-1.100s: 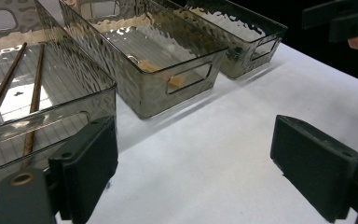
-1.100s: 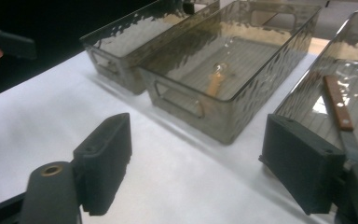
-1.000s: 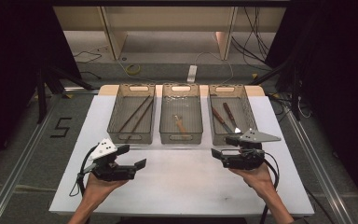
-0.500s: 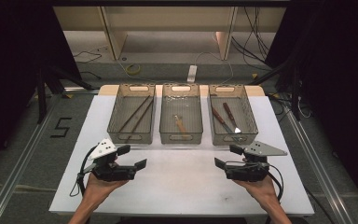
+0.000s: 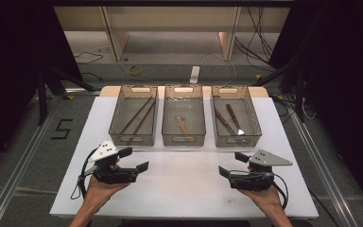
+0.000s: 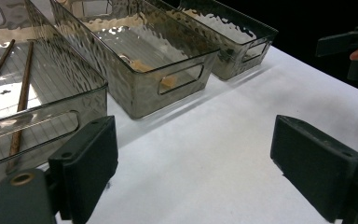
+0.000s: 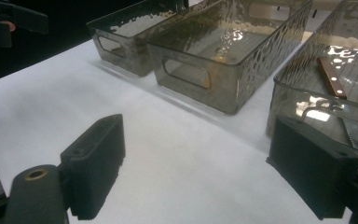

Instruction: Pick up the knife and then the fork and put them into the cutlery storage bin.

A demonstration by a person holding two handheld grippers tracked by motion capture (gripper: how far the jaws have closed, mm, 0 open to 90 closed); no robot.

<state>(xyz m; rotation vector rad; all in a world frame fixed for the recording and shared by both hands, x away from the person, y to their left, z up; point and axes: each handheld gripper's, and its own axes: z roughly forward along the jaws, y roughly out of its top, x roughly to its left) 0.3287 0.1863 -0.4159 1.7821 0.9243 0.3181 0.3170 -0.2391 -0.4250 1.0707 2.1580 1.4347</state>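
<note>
Gaping empty at left gripper [image 5: 134, 159]; just widening, empty too, at right gripper [image 5: 231, 164], near stiff, slick-bladed knives [image 5: 225, 122], likely best gripped by the wooden handles.

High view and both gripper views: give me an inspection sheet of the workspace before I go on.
Surface: white table, bare in front of the bins.
Job's things: three clear bins in a row; left bin holds two chopsticks, middle bin one wooden-handled utensil, right bin two knives.
Clutter: nothing seen on the table.
Grippers: left claw open, empty, above the table; right claw has just been opening, stands open, nothing between its jaws.
Cables: one black cable trails from the left claw.
Surroundings: loose wires and a power strip on the floor behind.
</note>
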